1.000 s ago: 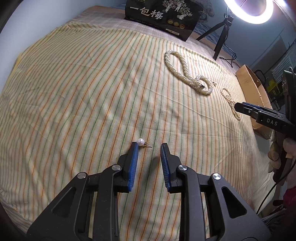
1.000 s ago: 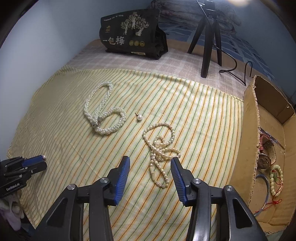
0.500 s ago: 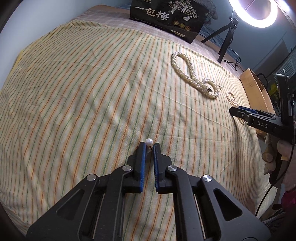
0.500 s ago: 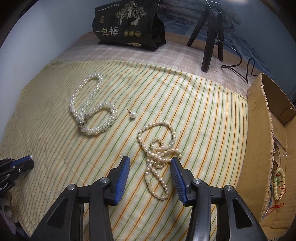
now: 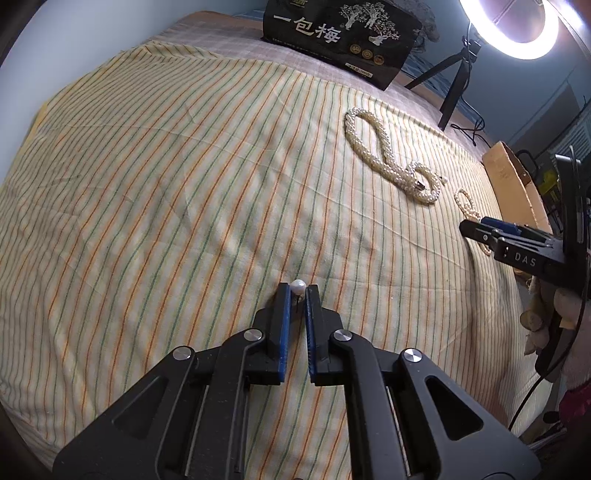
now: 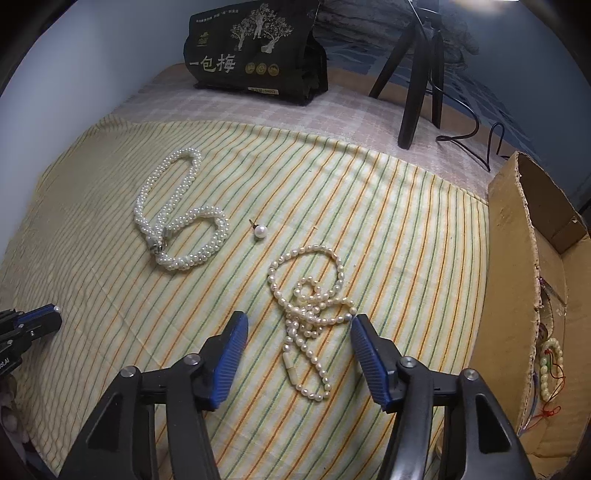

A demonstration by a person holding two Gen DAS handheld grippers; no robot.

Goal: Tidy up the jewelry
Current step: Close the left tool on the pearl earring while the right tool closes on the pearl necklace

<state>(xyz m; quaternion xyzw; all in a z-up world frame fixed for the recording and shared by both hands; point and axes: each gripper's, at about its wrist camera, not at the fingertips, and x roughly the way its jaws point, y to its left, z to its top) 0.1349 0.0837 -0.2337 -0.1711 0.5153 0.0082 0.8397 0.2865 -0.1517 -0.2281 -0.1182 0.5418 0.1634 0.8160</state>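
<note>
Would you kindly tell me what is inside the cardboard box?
Inside the cardboard box, a pale green bead bracelet with red cord shows near its wall; that wall hides most of the interior.

A striped cloth (image 6: 388,229) in yellow, orange and green covered the bench. Beyond its far edge lay a checked cloth (image 6: 332,114), on which a black bag with gold characters (image 6: 255,51) stood upright. A black tripod (image 6: 417,85) stood beside the bag, its cable (image 6: 476,140) trailing nearby. A lit ring light (image 5: 517,26) shone above.
</note>
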